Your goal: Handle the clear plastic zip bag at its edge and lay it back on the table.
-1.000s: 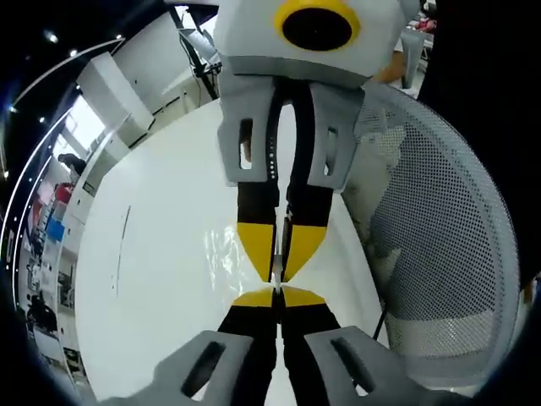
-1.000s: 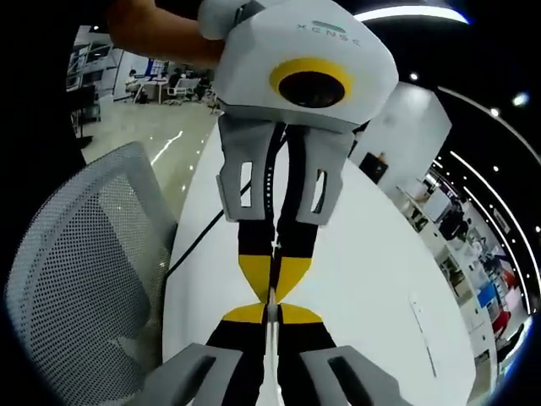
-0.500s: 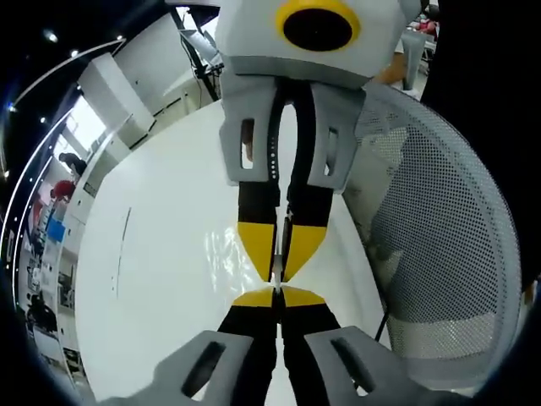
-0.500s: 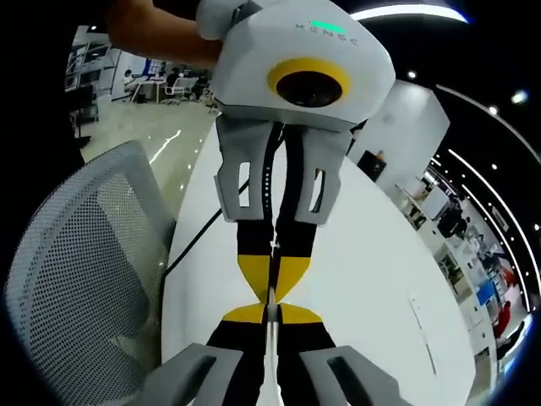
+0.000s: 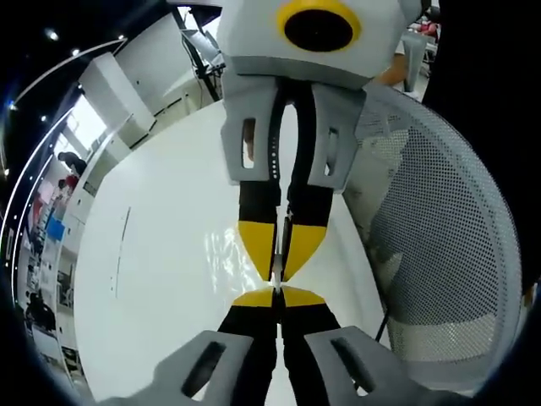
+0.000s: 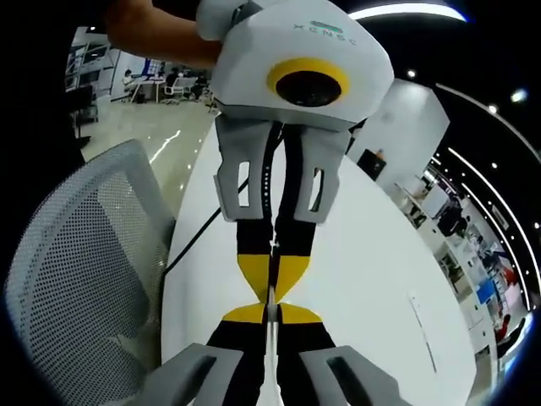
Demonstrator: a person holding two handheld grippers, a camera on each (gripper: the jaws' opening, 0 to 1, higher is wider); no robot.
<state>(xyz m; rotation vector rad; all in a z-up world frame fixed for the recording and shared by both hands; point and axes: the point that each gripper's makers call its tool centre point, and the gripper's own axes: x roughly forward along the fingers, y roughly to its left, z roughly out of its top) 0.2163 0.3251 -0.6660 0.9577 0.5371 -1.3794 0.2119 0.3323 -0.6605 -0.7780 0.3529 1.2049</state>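
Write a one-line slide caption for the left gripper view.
Both grippers meet tip to tip, pinching the clear zip bag above the white table.

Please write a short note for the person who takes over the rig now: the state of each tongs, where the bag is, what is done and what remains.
Left tongs: shut on the clear plastic zip bag at its edge, tip to tip with the right tongs, which are shut on the same edge.
The bag is held between the two tongs above the white table; a mesh chair stands beside the table.
Done: edge gripped by both.
Left: lower the bag flat onto the table, then open both tongs.
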